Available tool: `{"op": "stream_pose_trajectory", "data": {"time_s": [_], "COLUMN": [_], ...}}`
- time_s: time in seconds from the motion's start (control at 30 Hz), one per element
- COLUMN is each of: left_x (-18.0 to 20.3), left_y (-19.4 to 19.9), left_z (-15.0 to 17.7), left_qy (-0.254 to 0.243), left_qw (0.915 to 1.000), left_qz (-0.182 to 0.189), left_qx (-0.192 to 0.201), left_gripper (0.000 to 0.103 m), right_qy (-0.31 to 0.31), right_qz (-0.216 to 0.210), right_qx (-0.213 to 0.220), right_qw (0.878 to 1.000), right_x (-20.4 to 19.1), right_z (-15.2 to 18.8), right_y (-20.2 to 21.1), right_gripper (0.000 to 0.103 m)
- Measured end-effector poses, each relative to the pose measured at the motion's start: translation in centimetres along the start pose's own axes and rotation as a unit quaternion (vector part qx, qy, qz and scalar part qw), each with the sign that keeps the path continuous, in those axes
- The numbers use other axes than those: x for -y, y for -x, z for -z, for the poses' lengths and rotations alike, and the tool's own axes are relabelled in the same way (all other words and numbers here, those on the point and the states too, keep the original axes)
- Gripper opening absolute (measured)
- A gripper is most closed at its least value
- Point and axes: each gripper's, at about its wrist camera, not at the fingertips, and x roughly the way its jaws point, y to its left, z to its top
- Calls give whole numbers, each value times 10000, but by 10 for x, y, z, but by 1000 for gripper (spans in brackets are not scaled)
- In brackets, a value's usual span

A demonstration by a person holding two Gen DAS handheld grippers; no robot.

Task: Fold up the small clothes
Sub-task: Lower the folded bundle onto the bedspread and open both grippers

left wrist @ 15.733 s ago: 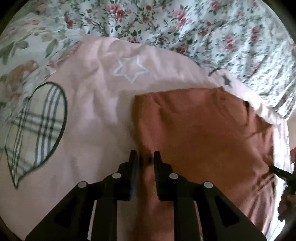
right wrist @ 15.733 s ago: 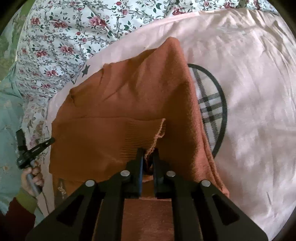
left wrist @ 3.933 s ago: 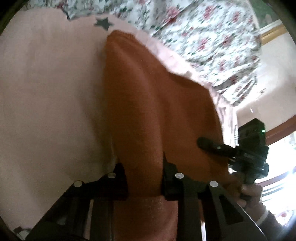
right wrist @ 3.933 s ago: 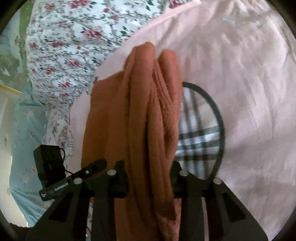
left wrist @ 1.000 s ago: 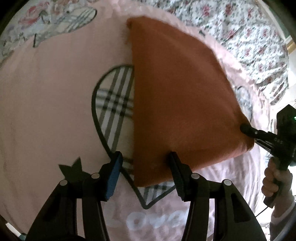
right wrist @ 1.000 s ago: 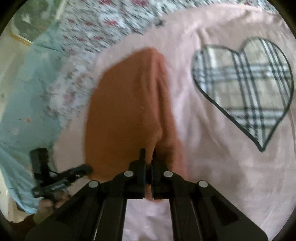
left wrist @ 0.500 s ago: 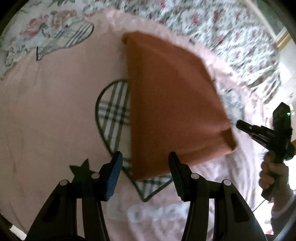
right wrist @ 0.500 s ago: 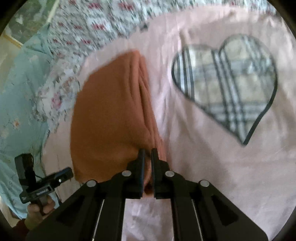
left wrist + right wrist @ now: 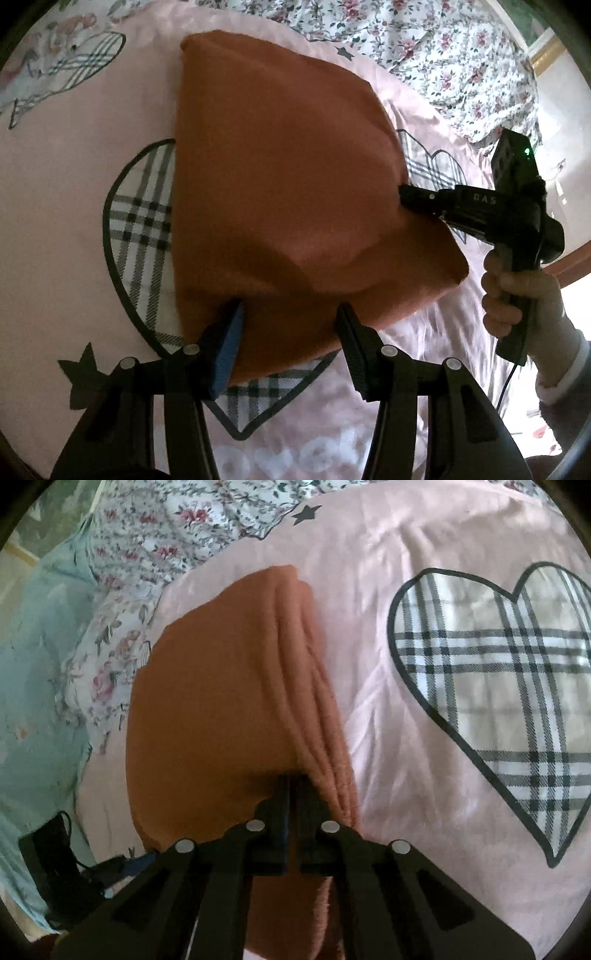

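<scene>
The orange sweater lies folded into a thick, roughly square bundle on the pink bedspread, which covers the bed. It partly covers a plaid heart printed on the spread; a second plaid heart lies clear of it on the far side in the right wrist view. A floral sheet lies beyond the spread.

The left gripper has its jaws about halfway apart, straddling the near edge of the bundle. The blue pad sits against or just beside the left side of that edge. Whether either pad presses the cloth cannot be told from these views. In my judgement this width suits the thickness of the stacked layers, so the bundle can be steadied or shifted as one piece.

The right gripper has its jaws fully together, the tips pressed into the sweater's side edge where the folded layers show as parallel ridges. Whether a thin layer is pinched between them is not visible. A hand holds this gripper's handle. The two grippers meet the bundle on adjoining edges, which in my judgement keeps the fold from slipping open.

The folding appears nearly complete; what remains is likely squaring and release.
</scene>
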Motion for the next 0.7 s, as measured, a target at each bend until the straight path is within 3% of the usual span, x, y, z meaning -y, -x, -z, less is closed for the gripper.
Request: {"op": "stream_pose_trajectory", "data": {"time_s": [0.27, 0.43, 0.53, 0.7], "left_x": [11, 1, 5, 11], "left_y": [19, 13, 10, 8], "left_z": [14, 19, 20, 23], "left_qy": [-182, -74, -180, -368], "left_qw": [9998, 9999, 9997, 9989], "left_qz": [-39, -12, -115, -255], "left_qx": [9, -73, -91, -126], "left_gripper": [55, 55, 55, 58], "right_qy": [346, 524, 282, 377], "right_qz": [-166, 581, 403, 553], "right_qx": [100, -238, -95, -33], "right_qw": [9992, 9966, 9987, 9978], "right_x": [-22, -6, 3, -5], "right_z": [38, 79, 83, 86], "right_y": [47, 34, 32, 35], "right_gripper": [5, 5, 5, 5]}}
